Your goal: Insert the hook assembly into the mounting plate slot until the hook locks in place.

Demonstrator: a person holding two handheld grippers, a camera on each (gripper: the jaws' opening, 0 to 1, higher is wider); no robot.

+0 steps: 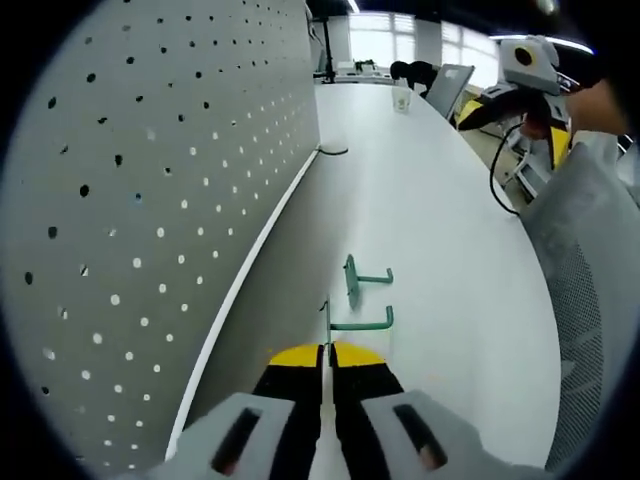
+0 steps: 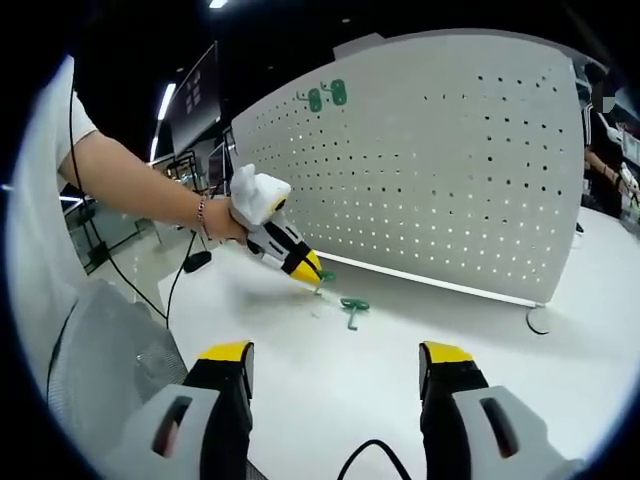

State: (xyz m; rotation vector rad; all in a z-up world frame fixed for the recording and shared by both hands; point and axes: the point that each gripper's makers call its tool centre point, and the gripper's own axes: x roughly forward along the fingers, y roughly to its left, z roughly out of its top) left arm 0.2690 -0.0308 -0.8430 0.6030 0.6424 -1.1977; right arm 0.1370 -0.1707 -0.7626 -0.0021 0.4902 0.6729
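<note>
Left tongs (image 1: 327,372) pinching a green hook (image 1: 358,321) low on the white table (image 1: 440,230) beside the pegboard (image 1: 150,200), second hook (image 1: 362,279) just beyond; right tongs (image 2: 335,365) spread, apart.

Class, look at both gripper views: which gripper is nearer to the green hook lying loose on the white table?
Left. The left gripper is shut on one green hook, right beside the loose green hook. The right gripper is open, set well back across the table.
</note>
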